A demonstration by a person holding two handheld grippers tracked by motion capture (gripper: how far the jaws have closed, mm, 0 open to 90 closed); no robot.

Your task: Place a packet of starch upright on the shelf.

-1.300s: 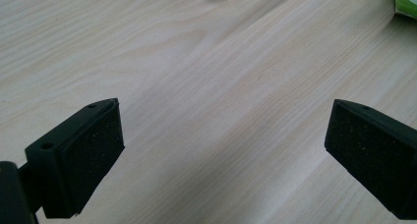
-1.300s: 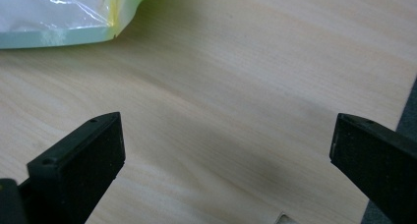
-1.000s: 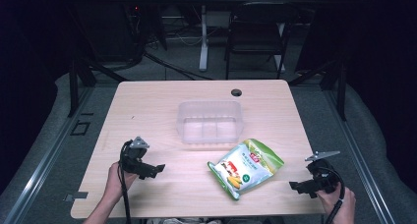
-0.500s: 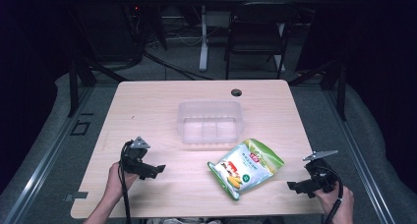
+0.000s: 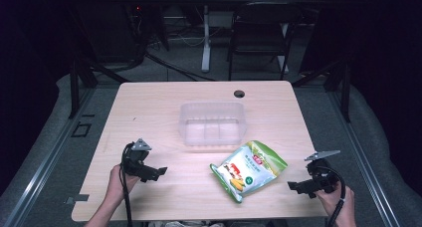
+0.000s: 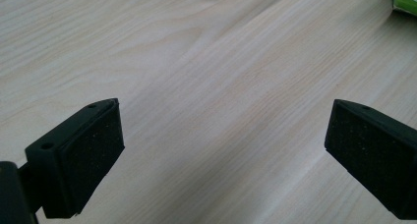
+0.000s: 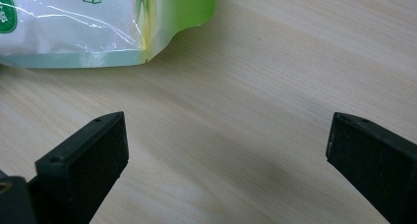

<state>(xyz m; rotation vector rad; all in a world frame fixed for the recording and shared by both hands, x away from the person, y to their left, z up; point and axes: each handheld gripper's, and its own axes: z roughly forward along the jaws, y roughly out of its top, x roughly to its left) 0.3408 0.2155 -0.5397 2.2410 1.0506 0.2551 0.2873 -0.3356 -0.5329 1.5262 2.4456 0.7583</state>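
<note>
Now – both jaws wide, empty

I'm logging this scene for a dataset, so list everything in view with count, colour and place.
table: one, light wood, centre of the high view
container: one, clear plastic, empty as far as shows, middle of the table
snack bag: one, green and white with a printed picture, lying flat just in front of the container, toward the right
grommet hole: one, dark, near the table's far edge
chair: one, black, on the floor beyond the table
left gripper: one, black, jaws open, near left of the table
right gripper: one, black, jaws open, near right, beside the bag
hands: two, holding the grippers at the near edge
</note>
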